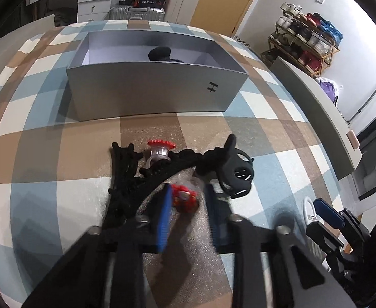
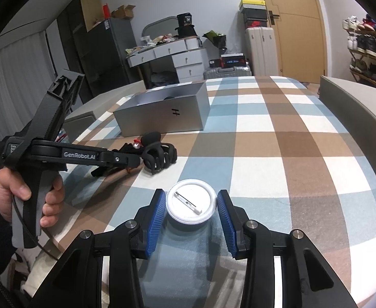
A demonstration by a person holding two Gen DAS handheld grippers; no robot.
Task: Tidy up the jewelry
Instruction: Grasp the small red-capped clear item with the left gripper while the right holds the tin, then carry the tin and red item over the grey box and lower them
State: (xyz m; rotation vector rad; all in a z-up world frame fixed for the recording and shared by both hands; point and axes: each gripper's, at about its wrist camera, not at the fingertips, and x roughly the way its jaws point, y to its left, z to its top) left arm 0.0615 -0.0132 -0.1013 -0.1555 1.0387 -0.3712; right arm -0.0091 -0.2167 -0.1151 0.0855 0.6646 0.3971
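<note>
1. Looking along the left fingers [image 1: 188, 190], I see a small red thing [image 1: 184, 200] in a clear wrap between them.
2. The red thing sits on the bed [image 1: 59, 154] and touches the left pad. There is a gap to the right pad. The wrap may fill that gap. The view is blurry, so I cannot tell if the fingers squeeze it or only sit around it.
3. The grey box [image 1: 157, 95] is the place to put things, I think. It lies straight ahead of the left fingers, past the pile. Its top is open and its long side faces them.
4. In the way are a black claw clip [image 1: 235, 174], a black lacy band [image 1: 126, 179] and a red cog thing [image 1: 158, 145]. The red thing would have to go up and over these to reach the box.
5. The right fingers [image 2: 191, 192] are closed on a round white badge [image 2: 191, 205], one pad on each side. Its pin side faces up.
6. From the right fingers the box [image 2: 162, 118] lies ahead and off to the left, well apart.
7. So the left fingers are nearer the box. I think they should drop their piece first, once the grip is sure.
</note>
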